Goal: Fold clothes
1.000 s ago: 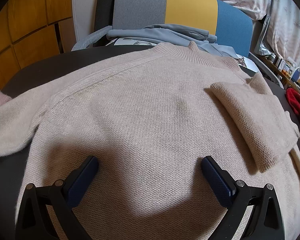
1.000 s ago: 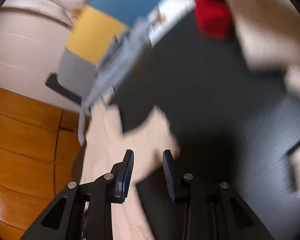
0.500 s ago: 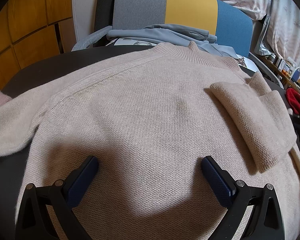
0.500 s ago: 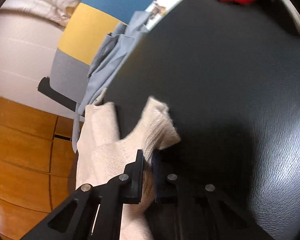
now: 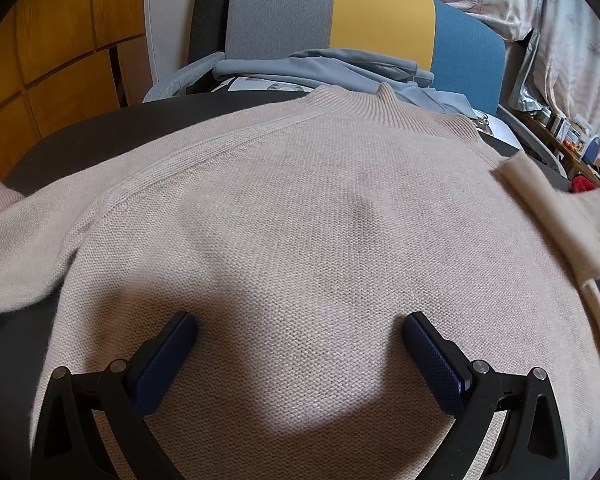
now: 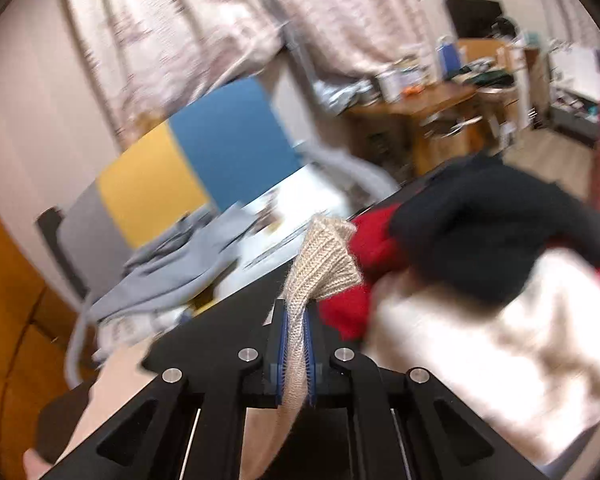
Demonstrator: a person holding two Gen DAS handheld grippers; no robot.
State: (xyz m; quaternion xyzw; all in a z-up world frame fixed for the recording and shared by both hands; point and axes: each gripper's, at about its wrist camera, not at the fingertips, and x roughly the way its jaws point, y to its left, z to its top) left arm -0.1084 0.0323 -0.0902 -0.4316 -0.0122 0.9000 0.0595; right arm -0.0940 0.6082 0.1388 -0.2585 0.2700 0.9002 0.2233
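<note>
Beige sweater [image 5: 300, 220] lies spread flat on the dark table [image 5: 80, 140], collar toward the striped chair [image 5: 340, 16]. Left gripper [image 5: 300, 344] hovers over the sweater's lower body, jaws spread wide, nothing between them. Right gripper [image 6: 294, 344] is clenched on the ribbed sleeve cuff [image 6: 324, 256], which fans out past the pads, lifted clear of the table beside a heap of red and dark clothes [image 6: 460, 240].

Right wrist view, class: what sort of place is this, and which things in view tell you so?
Probably a lived-in room at home, not a lab: patterned curtains hang behind a grey, yellow and blue chair, a cluttered wooden desk stands further back, and loose clothes are piled on the black table.
</note>
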